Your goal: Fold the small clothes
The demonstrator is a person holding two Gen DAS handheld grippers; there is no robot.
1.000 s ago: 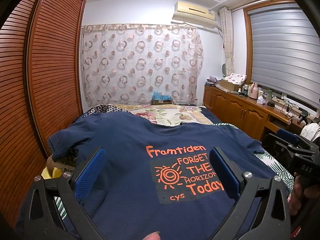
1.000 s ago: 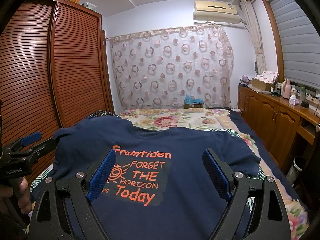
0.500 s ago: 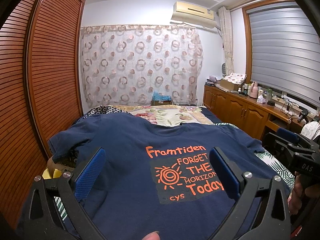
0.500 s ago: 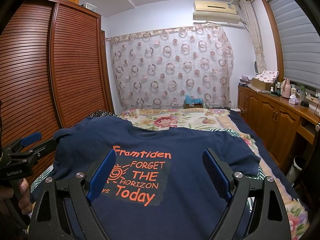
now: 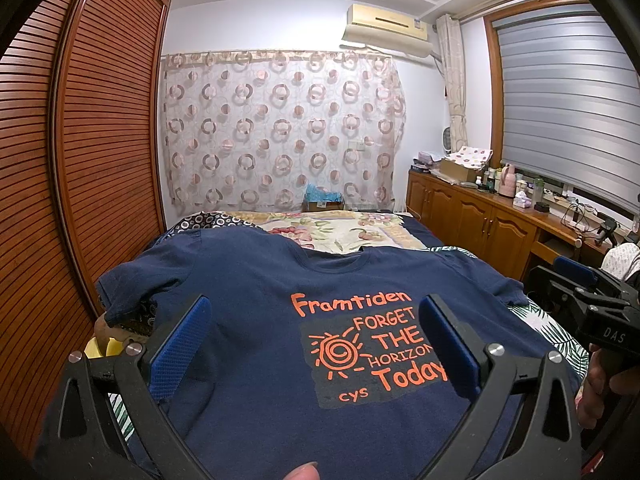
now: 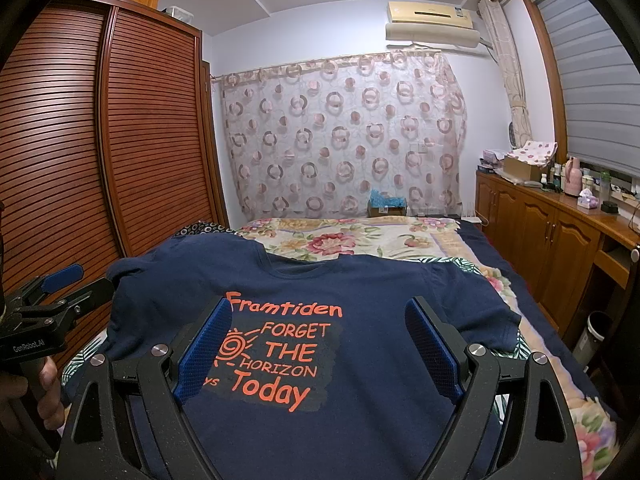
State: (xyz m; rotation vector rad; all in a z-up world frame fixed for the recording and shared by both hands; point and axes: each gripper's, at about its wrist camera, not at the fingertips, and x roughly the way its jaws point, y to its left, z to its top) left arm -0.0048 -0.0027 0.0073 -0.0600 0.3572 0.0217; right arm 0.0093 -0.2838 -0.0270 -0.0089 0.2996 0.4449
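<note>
Bed: T-shirt beneath both hand-held grippers

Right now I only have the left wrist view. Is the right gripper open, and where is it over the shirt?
Observer: The right gripper is open and holds nothing. Its fingers frame the orange print on the navy T-shirt.
Operator: Is the sleeve on the cabinet side spread out?
Observer: Yes, that sleeve lies open and unfolded, with its end on the floral bedspread.
Operator: Is there anything on the floor that side?
Observer: A bin stands between the bed and the wooden cabinets.
</note>
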